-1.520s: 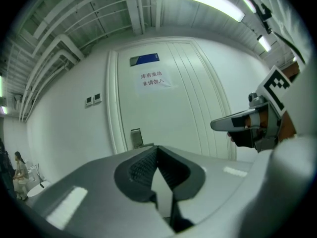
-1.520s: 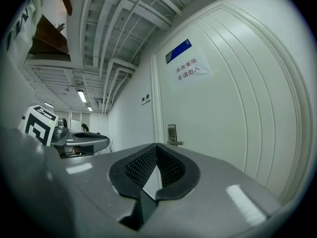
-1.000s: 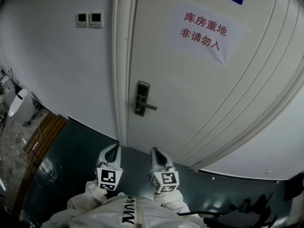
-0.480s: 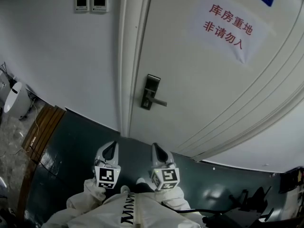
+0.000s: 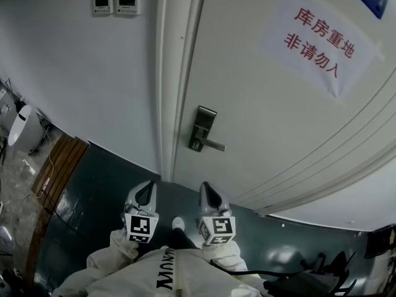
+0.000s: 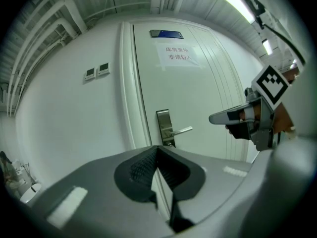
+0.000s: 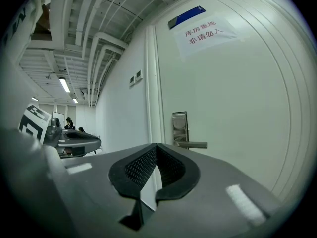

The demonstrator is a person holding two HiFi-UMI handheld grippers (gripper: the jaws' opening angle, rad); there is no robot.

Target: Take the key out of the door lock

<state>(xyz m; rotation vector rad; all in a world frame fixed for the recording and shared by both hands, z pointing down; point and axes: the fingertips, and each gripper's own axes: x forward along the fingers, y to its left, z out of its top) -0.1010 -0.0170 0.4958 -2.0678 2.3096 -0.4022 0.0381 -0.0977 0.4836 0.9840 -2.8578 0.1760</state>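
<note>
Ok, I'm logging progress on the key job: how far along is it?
Done: nothing yet. In hand: the left gripper and right gripper are both shut, empty, held low before the door, apart from the lock. To do: reach the lock, grip the key, pull it out. The key is too small to make out.

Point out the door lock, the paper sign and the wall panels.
door lock (image 5: 203,124): head view, upper part of its metal plate.
paper sign (image 5: 318,42): head view, its middle, between the red lines.
wall panels (image 5: 127,0): head view, the right one of two.
</note>
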